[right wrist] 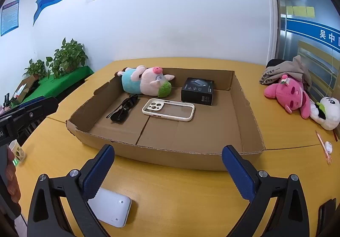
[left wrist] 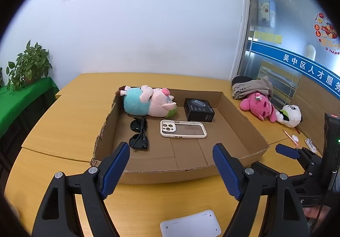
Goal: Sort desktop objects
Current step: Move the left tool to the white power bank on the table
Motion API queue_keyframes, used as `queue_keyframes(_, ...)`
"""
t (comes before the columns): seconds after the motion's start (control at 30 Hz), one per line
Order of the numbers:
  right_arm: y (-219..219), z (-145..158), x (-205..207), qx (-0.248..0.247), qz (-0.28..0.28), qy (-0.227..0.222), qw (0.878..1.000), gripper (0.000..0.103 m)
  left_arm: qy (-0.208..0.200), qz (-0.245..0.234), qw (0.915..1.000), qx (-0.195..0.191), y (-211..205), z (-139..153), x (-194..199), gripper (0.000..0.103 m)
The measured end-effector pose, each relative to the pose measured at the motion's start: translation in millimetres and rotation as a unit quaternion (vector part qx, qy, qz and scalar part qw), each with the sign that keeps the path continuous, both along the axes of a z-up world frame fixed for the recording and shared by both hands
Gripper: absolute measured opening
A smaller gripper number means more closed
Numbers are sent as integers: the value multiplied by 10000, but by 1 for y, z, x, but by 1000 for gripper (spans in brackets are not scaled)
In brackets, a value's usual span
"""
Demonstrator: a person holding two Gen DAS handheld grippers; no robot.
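Both the left gripper [left wrist: 171, 170] and right gripper [right wrist: 167, 170] gape wide, empty, before the cardboard tray [left wrist: 244, 122]; door banner [left wrist: 308, 69] reads 吴中区人才服务

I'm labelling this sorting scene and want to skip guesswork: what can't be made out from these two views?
- White plate: cut off by the left wrist view's bottom edge; half covered by a hand-held gripper finger in the right wrist view.
- Black box print: too small to read.
- Small white item beside the pink pen: too small to identify.
- Grey cloth: partly hidden behind the pink plush.
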State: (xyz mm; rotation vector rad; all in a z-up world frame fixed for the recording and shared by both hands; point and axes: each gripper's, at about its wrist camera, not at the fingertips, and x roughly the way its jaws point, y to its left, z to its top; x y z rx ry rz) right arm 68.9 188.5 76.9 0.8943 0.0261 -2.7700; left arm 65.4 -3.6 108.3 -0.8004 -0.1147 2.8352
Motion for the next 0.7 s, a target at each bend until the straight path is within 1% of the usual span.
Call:
queue_keyframes(0.1,3,0,-1,-3,-41,-57,10000,103,-51,-66,10000,19,5,-3,-2,80)
queue_keyframes(0.17,6,1,0,63,-80,-19,9999,103,-76,-100,9999,38,9,-5,-4,80)
queue_keyframes(0.33,12,0,2,84,-121,-20,9999,103,-133,-160,9998,-51,16,-8,-5,80)
queue_keyframes(0.57,16,-2,5,82,-119,-50,9999,103,-188,-183,9996,-58,19,-12,-5,80)
queue_keyframes(0.63,16,-4,5,79,-110,-66,9999,103,-220,-197,9996,-8,18,-14,-4,80)
queue_keyframes(0.7,17,-5,5,54,-90,-97,9999,103,-308,-202,9992,128,14,-19,-2,80)
